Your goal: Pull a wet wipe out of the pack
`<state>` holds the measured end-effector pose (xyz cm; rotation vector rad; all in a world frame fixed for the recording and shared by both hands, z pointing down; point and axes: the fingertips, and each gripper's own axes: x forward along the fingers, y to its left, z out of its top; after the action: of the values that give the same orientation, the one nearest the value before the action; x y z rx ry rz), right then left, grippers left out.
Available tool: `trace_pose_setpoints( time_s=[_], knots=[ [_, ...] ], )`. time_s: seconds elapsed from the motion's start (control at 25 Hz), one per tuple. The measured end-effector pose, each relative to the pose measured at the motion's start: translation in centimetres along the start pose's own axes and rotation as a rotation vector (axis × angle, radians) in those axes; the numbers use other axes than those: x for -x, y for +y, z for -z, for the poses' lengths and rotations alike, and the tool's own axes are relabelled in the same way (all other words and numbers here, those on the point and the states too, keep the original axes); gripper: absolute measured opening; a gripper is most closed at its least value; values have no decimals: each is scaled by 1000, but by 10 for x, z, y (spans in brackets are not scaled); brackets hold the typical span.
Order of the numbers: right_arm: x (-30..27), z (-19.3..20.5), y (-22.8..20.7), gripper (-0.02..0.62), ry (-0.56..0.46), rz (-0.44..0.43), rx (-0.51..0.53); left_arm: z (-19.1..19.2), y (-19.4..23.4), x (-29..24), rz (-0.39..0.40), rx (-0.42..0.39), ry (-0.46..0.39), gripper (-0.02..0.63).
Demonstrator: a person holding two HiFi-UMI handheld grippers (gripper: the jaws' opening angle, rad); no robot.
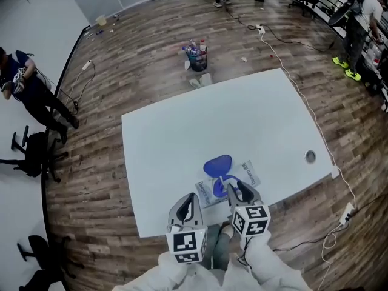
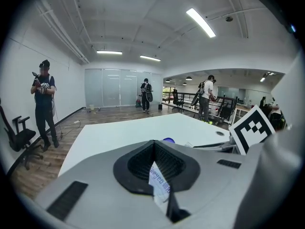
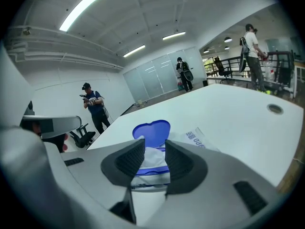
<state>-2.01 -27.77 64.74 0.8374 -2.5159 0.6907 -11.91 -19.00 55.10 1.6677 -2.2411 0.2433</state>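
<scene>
The wet wipe pack (image 1: 244, 174) lies near the front edge of the white table (image 1: 242, 117), its blue lid (image 1: 217, 164) flipped open. My left gripper (image 1: 194, 199) is shut on the pack's near left edge; the pack's printed corner (image 2: 160, 185) is pinched between its jaws in the left gripper view. My right gripper (image 1: 237, 191) hangs over the pack's opening. In the right gripper view the right gripper (image 3: 155, 157) stands open, and a white wipe tuft (image 3: 153, 155) shows in the gap, in front of the lid (image 3: 151, 130). The pads do not press on it.
A round cable hole (image 1: 310, 156) sits near the table's right edge. A cable (image 1: 315, 111) runs along the floor beside the table. A bucket of bottles (image 1: 197, 56) stands on the floor beyond the far edge. People stand around the room, and office chairs (image 1: 33, 153) are at the left.
</scene>
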Motion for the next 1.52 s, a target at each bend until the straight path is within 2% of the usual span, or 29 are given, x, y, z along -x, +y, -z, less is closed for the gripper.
trace_pose_setpoints(
  time_s=[0.68, 1.36, 1.52],
  knots=[
    [-27, 26, 10, 135, 153, 17, 51, 26, 28, 4, -36, 43, 54, 0],
    [-30, 30, 14, 129, 177, 39, 86, 31, 37, 3, -40, 60, 63, 0],
    [-31, 29, 16, 103, 175, 39, 81, 31, 38, 3, -40, 61, 64, 0]
  ],
)
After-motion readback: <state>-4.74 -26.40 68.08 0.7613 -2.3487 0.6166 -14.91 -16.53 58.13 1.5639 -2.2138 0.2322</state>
